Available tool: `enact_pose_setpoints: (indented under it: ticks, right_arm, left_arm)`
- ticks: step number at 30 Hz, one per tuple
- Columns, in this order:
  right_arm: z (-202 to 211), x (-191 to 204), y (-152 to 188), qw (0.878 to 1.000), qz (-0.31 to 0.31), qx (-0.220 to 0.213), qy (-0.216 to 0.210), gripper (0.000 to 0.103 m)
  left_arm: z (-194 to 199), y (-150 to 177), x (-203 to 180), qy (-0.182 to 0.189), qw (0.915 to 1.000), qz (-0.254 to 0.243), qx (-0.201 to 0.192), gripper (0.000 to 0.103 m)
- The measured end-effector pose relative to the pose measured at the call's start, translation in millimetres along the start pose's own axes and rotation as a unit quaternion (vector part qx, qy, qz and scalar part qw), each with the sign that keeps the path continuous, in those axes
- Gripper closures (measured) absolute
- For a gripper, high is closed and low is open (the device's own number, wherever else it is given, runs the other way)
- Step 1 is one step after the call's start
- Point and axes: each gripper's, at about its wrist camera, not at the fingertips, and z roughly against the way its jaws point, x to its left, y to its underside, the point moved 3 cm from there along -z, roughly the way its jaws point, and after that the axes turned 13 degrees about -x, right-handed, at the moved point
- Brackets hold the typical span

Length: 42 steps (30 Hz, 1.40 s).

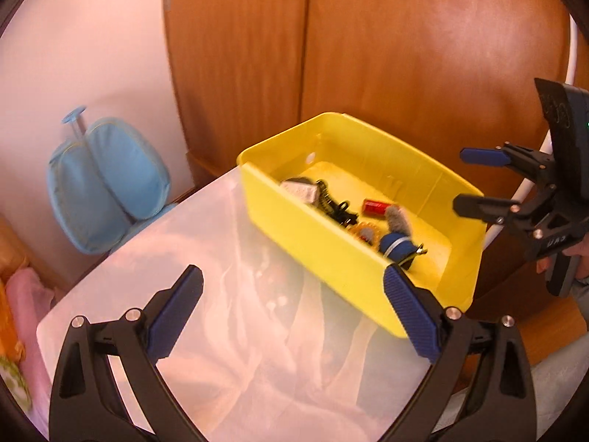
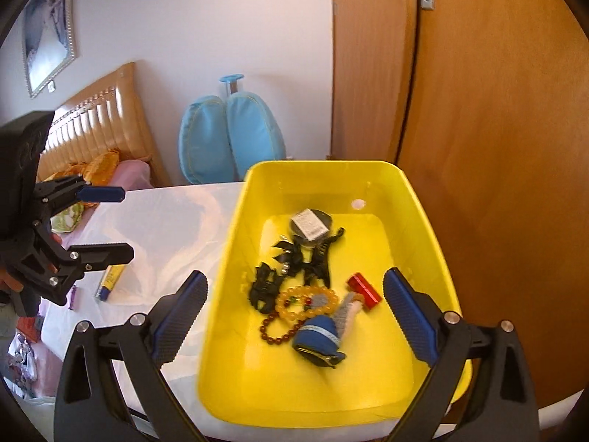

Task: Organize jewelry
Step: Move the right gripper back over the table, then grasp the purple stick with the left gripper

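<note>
A yellow plastic bin [image 2: 419, 228] stands on a white translucent tabletop [image 2: 158, 228]. In it lie a yellow bead bracelet [image 2: 305, 304], a dark red bead bracelet [image 2: 276, 331], a small red box [image 2: 364, 291], a blue and grey fabric charm [image 2: 318, 337], black hair clips [image 2: 294, 258] and a round black tin with a white label [image 2: 309, 223]. My right gripper [image 2: 294, 274] hangs open above the bin's near half with nothing between its fingers. My left gripper [image 1: 292, 270] is open and empty over the tabletop, left of the bin [image 1: 331, 258]. Each gripper also shows in the other's view: right gripper [image 1: 462, 180], left gripper [image 2: 125, 223].
A yellow tube [image 2: 110, 280] and a purple item [image 2: 73, 296] lie at the table's left edge. Wooden wardrobe doors [image 2: 478, 110] rise close behind the bin. A light blue padded case [image 2: 232, 136] leans on the wall. A bed with a padded headboard [image 2: 95, 121] lies to the left.
</note>
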Motion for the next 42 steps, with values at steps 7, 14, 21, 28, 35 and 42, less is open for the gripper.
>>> enact_pose_setpoints:
  ticks: [7, 14, 21, 28, 35, 42]
  right_arm:
    - [-19, 89, 15, 0.993, 0.028, 0.015, -0.114, 0.006]
    - [-49, 177, 54, 0.982, 0.085, 0.072, -0.151, 0.006]
    - [-93, 265, 83, 0.975, 0.097, 0.124, -0.159, 0.006]
    - [-110, 320, 106, 0.967, 0.141, 0.147, -0.154, 0.006]
    - [-106, 326, 112, 0.966, 0.154, 0.149, -0.144, 0.006]
    - [-103, 318, 113, 0.97, 0.143, 0.146, -0.133, 0.006]
  left_arm:
    - [73, 92, 72, -0.118, 0.9873, 0.095, 0.048, 0.007]
    - [107, 165, 131, -0.151, 0.9751, 0.142, 0.08, 0.007]
    - [111, 221, 181, -0.123, 0.9746, 0.153, 0.108, 0.007]
    - [100, 260, 192, -0.076, 0.978, 0.142, 0.132, 0.007]
    - [96, 264, 191, -0.09, 0.9814, 0.124, 0.116, 0.025]
    - [97, 266, 190, -0.108, 0.9825, 0.102, 0.112, 0.037]
